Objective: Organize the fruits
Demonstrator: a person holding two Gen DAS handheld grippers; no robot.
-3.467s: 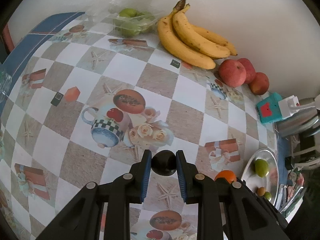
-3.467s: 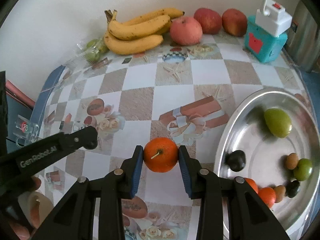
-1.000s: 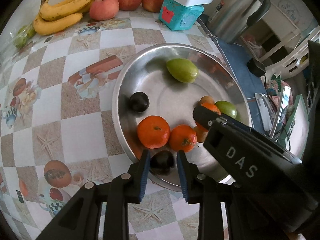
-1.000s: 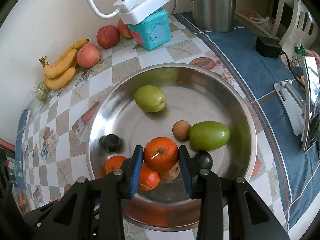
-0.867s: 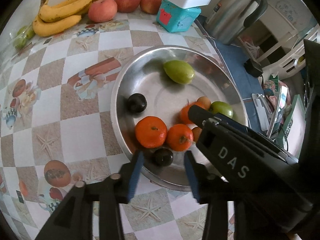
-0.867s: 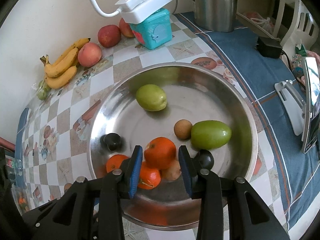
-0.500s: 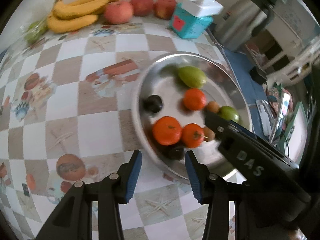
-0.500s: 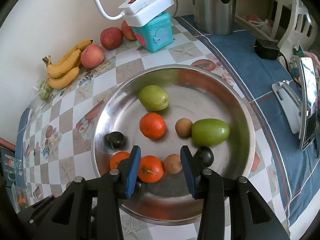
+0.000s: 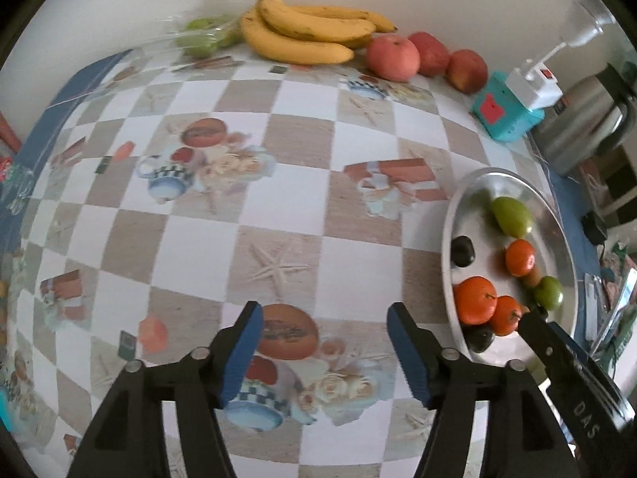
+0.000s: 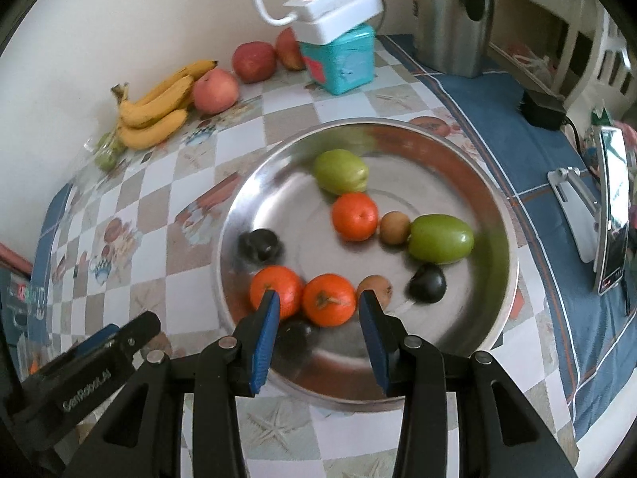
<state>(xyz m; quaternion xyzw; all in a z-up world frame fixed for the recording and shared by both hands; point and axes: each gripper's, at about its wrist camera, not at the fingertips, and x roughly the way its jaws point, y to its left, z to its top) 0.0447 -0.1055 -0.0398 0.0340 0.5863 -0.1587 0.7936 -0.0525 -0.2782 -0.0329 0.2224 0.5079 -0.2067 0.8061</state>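
A round steel tray (image 10: 497,279) holds several fruits: three oranges, two green fruits, dark plums and small brown fruits. The orange (image 10: 354,216) I carried lies near the tray's middle. A dark plum (image 10: 292,336) lies at the near rim. My right gripper (image 10: 318,332) is open and empty above the tray's near edge. My left gripper (image 9: 324,348) is open and empty over the checkered tablecloth, left of the tray (image 9: 450,219). Bananas (image 9: 302,36), three apples (image 9: 392,57) and bagged green fruit (image 9: 203,36) lie along the back wall.
A teal box (image 10: 342,59) with a white power strip on top stands behind the tray. A steel kettle (image 10: 454,12) stands at the back right. A phone on a stand (image 10: 609,211) is at the right on blue cloth. The wall bounds the table's back.
Both grippers opened and released their fruit into the tray: the orange from the right, the dark plum from the left. The left gripper then swung left off the tray over the tablecloth.
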